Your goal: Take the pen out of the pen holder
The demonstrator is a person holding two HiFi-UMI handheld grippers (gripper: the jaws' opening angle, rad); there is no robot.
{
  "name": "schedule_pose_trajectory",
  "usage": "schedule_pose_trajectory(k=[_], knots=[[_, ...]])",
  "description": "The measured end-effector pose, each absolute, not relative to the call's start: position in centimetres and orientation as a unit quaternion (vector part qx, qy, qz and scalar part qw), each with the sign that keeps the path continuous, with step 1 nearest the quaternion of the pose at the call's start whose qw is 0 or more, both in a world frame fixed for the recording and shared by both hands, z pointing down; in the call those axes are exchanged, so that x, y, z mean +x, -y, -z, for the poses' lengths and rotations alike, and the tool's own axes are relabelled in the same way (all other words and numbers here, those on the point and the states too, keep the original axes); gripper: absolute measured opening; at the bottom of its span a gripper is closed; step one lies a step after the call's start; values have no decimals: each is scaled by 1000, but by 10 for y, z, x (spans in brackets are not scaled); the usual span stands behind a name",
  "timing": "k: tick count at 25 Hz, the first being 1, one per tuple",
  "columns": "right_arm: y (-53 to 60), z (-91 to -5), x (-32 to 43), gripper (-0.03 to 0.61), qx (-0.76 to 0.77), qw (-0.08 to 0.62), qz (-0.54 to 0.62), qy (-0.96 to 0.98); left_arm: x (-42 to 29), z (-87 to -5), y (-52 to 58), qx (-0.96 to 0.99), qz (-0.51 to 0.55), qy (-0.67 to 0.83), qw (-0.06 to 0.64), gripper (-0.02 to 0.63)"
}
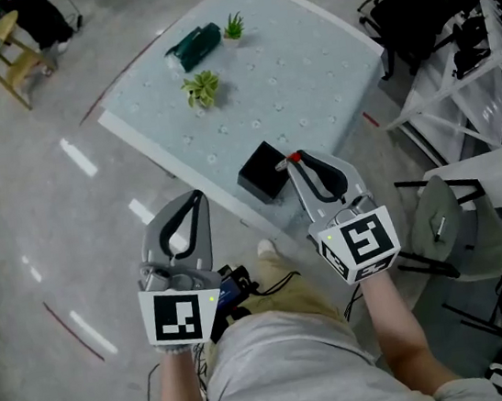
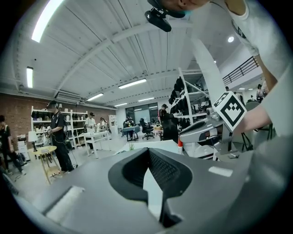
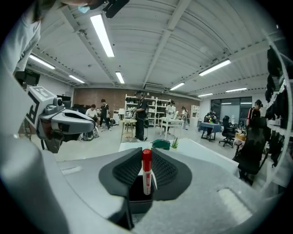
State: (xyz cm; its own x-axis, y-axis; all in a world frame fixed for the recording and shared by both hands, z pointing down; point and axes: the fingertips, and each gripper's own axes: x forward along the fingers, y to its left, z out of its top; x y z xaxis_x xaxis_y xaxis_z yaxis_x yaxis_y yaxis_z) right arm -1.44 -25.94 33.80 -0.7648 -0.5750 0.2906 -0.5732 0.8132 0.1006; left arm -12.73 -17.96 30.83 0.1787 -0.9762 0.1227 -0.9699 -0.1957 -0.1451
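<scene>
Pen [image 3: 146,171]: white body, red cap, upright, clamped between the jaws of the right gripper [image 1: 294,160]. It sits just above the holder [image 1: 261,173], a black box at the table's [image 1: 306,67] near edge. Left gripper [image 1: 198,196]: jaws pressed together, empty, off the near edge. Far corner: large plant [image 1: 202,88], small plant [image 1: 233,28], green pouch [image 1: 193,47].

On the table [image 1: 305,58], the pen holder [image 1: 261,173] stands at the near edge, the pen [image 1: 295,156] in the right gripper [image 1: 294,163] at its right side, while far back along the left edge a pouch [image 1: 194,47] lies with one plant [image 1: 233,28] to its right and another plant [image 1: 203,89] before it.
</scene>
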Motion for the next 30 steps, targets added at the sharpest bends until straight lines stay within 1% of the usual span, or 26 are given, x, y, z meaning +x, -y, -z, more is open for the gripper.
schedule_pose_trajectory(k=[6,12,30], knots=[[258,-311,10,61,352,118,11,928,-113,-301,189,-789,87,-608,28,11],[256,-296,40,61,405,96,11,909,-98,-296,197,-810,87,-578,39,11],[232,-311,113,61,497,109,-17,861,-44,-297,217,-862,82,-497,52,11]])
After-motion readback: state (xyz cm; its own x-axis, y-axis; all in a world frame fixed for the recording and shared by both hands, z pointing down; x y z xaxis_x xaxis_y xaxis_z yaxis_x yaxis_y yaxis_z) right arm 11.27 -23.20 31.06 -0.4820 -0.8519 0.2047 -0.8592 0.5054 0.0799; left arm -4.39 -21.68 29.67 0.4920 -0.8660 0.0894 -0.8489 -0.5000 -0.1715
